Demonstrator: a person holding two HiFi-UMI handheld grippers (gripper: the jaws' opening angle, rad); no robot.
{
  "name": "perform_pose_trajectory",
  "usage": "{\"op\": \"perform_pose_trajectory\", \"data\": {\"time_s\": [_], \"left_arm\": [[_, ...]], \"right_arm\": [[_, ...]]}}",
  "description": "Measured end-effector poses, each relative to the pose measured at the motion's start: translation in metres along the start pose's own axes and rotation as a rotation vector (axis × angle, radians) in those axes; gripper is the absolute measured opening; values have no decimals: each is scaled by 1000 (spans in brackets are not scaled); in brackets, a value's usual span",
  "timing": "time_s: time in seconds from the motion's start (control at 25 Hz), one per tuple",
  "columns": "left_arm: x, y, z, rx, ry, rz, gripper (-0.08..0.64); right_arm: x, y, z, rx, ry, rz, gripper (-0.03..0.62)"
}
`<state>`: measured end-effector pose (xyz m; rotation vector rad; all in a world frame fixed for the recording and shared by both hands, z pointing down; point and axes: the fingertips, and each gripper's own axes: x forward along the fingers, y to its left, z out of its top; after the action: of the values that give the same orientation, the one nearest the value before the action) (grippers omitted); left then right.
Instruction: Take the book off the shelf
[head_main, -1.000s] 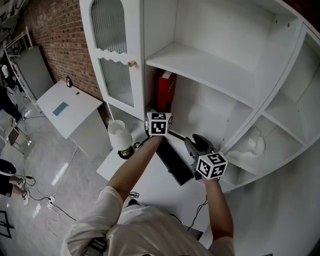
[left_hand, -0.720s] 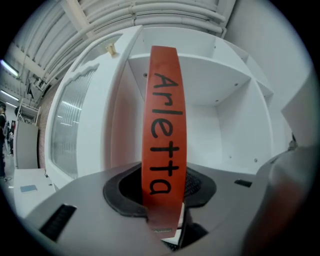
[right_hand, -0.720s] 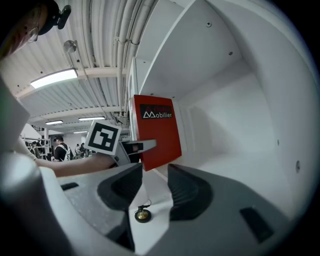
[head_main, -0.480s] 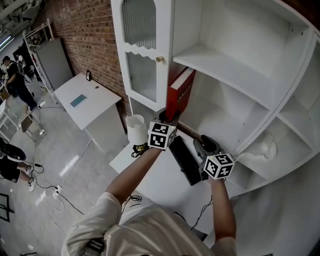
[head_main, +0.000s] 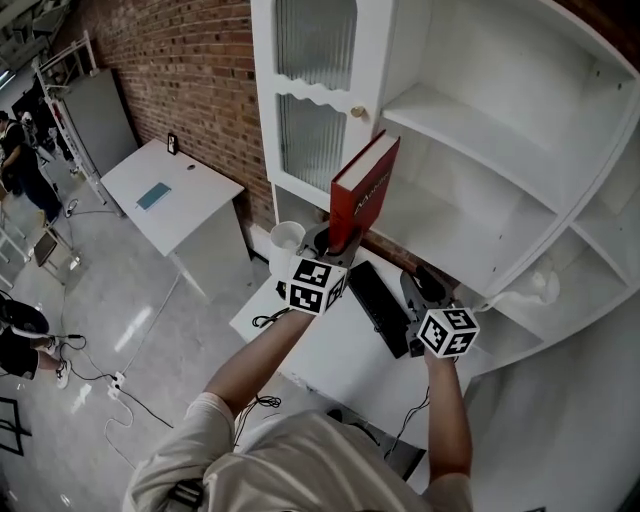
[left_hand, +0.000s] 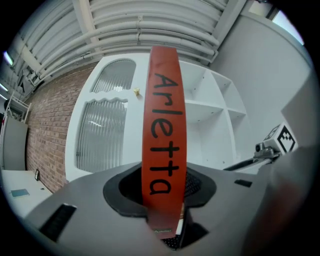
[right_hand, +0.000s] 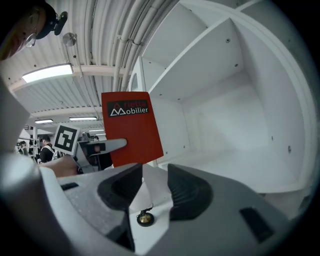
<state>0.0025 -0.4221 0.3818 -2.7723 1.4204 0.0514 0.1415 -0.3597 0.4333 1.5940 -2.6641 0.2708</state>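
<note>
Out in front of the shelf (head_main: 445, 225), my left gripper (head_main: 335, 243) clamps the lower end of a slim red book (head_main: 362, 190), black-lettered spine nearly upright, while my right gripper (head_main: 422, 288) hangs open, empty.

**A:** Where is the book (head_main: 362, 195) sitting for you?
**B:** It is standing upright between the jaws of your left gripper (head_main: 335, 243), out in front of the shelf unit (head_main: 470, 130).
**A:** And your right gripper (head_main: 420, 287)?
**B:** It is hanging to the right, over the desk (head_main: 330, 345), with the keyboard (head_main: 381, 310) lying between your two grippers. The lamp (head_main: 285, 238) is standing just left of your left gripper. The side table (head_main: 175, 190) is sitting well apart, further left.
</note>
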Motion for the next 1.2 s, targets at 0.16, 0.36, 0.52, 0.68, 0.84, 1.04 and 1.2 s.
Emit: {"op": "perform_pose_trajectory", "data": {"time_s": [0.16,0.36,0.52,0.68,0.84,1.04,1.2], "left_arm": [[-33,4,-6,1,-3,-35,144],[-75,11,-10,-2,-8,-72,143],[-113,9,-19,-8,0,-107,143],[-142,8,-37,-14,7,-130,144],[-162,0,-55,-32,28,-150,144],[-179,-19,-69,-51,51,-165,143],[-187,-36,-75,-63,63,-156,143]], "right_arm": [[-11,22,-8,-41,10,-65,135],[-27,51,-22,-55,26,-134,132],[-54,78,-36,-77,40,-191,132],[-82,95,-51,-103,54,-257,110],[-117,100,-63,-96,47,-327,69],[-160,94,-76,-75,38,-406,15],[-189,83,-82,-73,26,-435,3]]}}
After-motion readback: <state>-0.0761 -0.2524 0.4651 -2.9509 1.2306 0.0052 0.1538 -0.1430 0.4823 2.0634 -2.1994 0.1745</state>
